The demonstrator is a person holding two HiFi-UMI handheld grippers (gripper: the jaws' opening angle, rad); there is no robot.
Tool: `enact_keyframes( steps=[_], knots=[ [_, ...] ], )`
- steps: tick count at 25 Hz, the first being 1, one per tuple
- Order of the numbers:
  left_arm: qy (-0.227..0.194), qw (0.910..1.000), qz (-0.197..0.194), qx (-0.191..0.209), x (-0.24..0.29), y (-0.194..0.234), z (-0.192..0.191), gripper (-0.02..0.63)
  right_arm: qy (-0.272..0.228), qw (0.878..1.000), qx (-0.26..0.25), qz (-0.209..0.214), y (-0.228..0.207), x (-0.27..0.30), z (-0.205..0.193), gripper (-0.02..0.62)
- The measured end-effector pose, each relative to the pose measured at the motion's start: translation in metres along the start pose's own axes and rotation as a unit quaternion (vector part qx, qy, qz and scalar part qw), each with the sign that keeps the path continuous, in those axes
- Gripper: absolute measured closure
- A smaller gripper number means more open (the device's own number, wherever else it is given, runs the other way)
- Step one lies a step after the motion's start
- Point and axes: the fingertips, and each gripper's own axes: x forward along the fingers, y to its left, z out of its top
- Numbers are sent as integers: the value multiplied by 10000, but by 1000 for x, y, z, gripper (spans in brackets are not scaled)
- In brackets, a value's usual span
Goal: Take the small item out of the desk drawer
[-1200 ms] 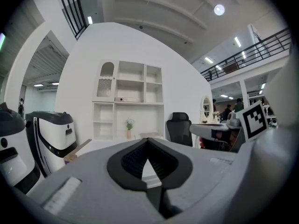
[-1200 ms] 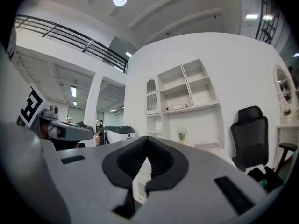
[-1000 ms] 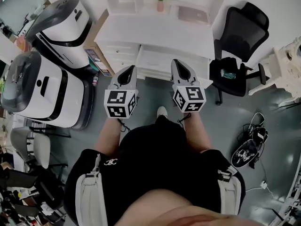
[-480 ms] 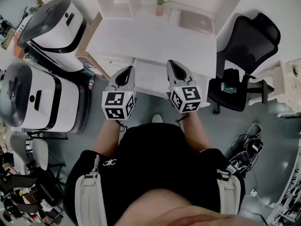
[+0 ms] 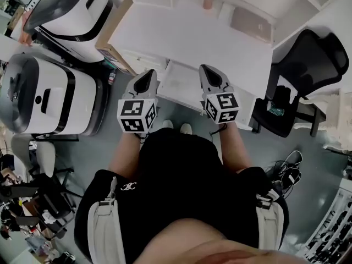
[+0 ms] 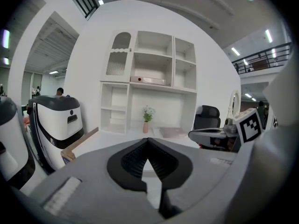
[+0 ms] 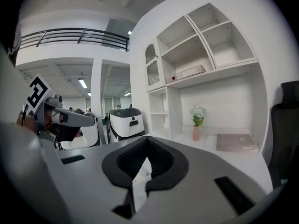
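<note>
Head view: the left gripper (image 5: 147,75) and the right gripper (image 5: 208,69) are held out side by side, pointing at the front edge of the white desk (image 5: 181,37). The drawer (image 5: 179,84) sits under that edge, between them. The small item cannot be seen.

Left gripper view: the fingers (image 6: 131,162) touch at the tips and hold nothing.

Right gripper view: its fingers (image 7: 163,162) are together too, aimed almost level over the desk.
</note>
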Motion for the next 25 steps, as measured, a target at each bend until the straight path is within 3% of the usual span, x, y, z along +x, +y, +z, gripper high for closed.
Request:
enact_keyframes(
  steps=[5, 8, 12, 17, 25],
  knots=[
    [-7, 10000, -2, -91, 10, 30, -1, 594, 464, 9972, -403, 422, 18, 33, -25, 585],
    [-82, 9999, -25, -106, 13, 35, 3, 594, 860, 9901, -495, 988, 29, 51, -47, 461],
    [-120, 9997, 61, -193, 10, 44, 1, 594, 1549, 9726, -829, 1520, 38, 68, -85, 451],
    [-45, 9990, 321, -296, 3, 58, -9, 594, 2391, 9379, -1503, 2017, 45, 82, -144, 451],
    [112, 9945, 930, -465, -25, 81, -29, 594, 3427, 8673, -2478, 2625, 45, 101, -232, 451]
  ],
)
